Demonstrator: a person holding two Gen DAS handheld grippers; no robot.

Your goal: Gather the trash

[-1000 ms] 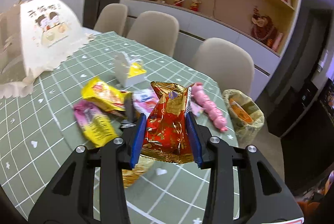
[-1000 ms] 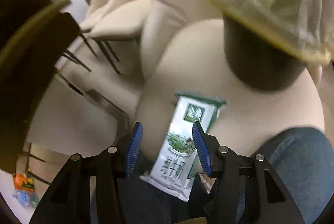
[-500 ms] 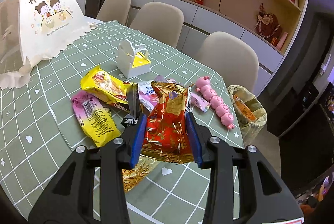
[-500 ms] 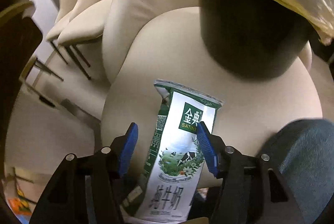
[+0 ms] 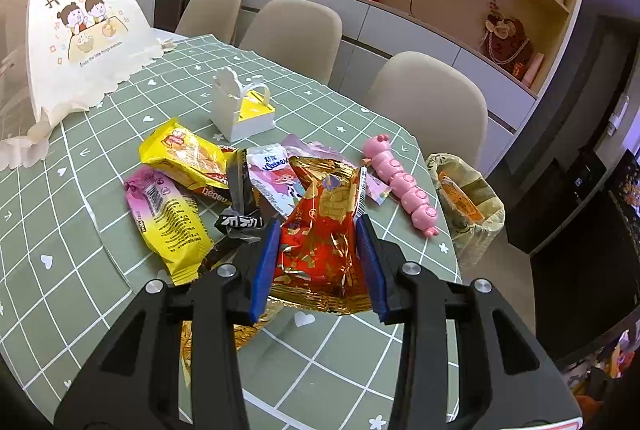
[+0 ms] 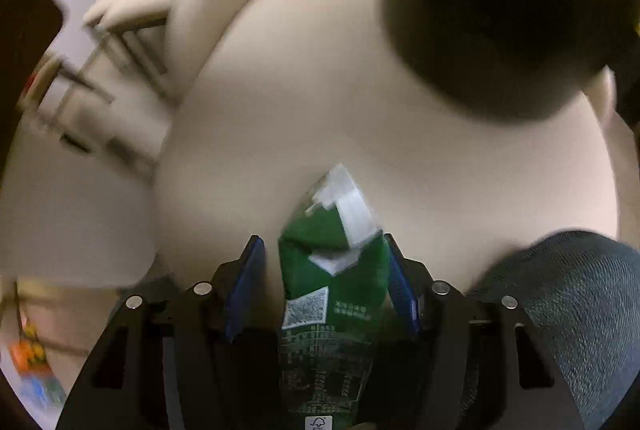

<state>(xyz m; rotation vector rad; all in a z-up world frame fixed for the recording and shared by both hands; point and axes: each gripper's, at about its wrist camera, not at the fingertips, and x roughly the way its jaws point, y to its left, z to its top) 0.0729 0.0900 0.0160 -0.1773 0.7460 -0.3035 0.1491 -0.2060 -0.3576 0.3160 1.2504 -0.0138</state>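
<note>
My left gripper (image 5: 318, 262) is shut on a red and gold snack wrapper (image 5: 322, 242) and holds it above the green checked table (image 5: 80, 290). Behind it lie a yellow wrapper (image 5: 182, 157), a pink and yellow wrapper (image 5: 168, 218), a black wrapper (image 5: 240, 197) and a pink and white packet (image 5: 276, 177). A lined trash bin (image 5: 468, 201) stands on the floor past the table's right edge. My right gripper (image 6: 324, 278) has its jaws apart around a green milk carton (image 6: 332, 270); the carton touches the right pad, with a gap at the left pad.
A pink caterpillar toy (image 5: 404, 185), a white box (image 5: 244, 109) and a white food cover (image 5: 84, 37) are on the table. Beige chairs (image 5: 432, 101) stand around it. In the right wrist view a beige chair seat (image 6: 360, 149) fills the frame, blurred.
The left gripper has drawn back a little with the wrapper. The right view shifted and blurred; the milk carton has turned between the pads and the jaws have widened.
</note>
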